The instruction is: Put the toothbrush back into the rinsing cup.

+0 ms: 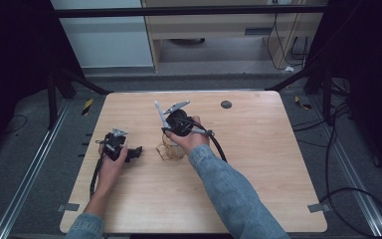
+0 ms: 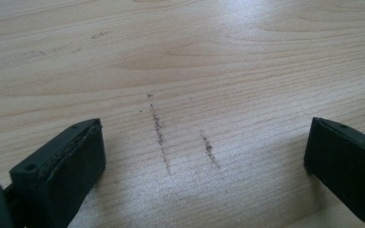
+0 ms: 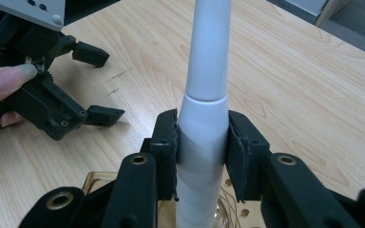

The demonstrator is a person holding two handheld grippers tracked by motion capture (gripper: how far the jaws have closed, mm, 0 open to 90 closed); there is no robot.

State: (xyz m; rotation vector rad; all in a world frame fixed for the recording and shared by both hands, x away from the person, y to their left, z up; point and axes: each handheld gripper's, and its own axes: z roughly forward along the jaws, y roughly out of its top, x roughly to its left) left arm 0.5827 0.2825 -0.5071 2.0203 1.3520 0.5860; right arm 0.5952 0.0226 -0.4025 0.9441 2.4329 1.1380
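A: Entry, one moment. What does the right claw [image 3: 202,156] carry?

B: A white tapered handle [image 3: 204,104], like a toothbrush or similar tool; the exact kind cannot be told. Both black jaws are clamped against its thicker lower part, one on each side, in the right gripper view. Its narrower end runs up and out of that view's top.

A: And below it?

B: A clear glass cup [image 1: 171,151] with a gold pattern stands on the counter [image 1: 258,164]. In the right gripper view the handle's lower end goes down between the jaws over the cup's rim [image 3: 95,179]. Whether it touches the glass cannot be told.

A: From above?

B: In the high view the right hand [image 1: 189,135] holds its gripper near the counter's middle, directly over the cup, with the white handle [image 1: 159,114] slanting up and away from the person.

A: The left claw [image 2: 202,156]?

B: Jaws set wide apart, nothing between them. The left gripper view looks close down on bare wood with two short dark scuff marks [image 2: 160,135]. In the high view the left hand [image 1: 110,164] holds that gripper low over the counter, to the left of the cup and apart from it.

A: Further out?

B: A small dark round disc [image 1: 226,104] sits near the counter's far edge.
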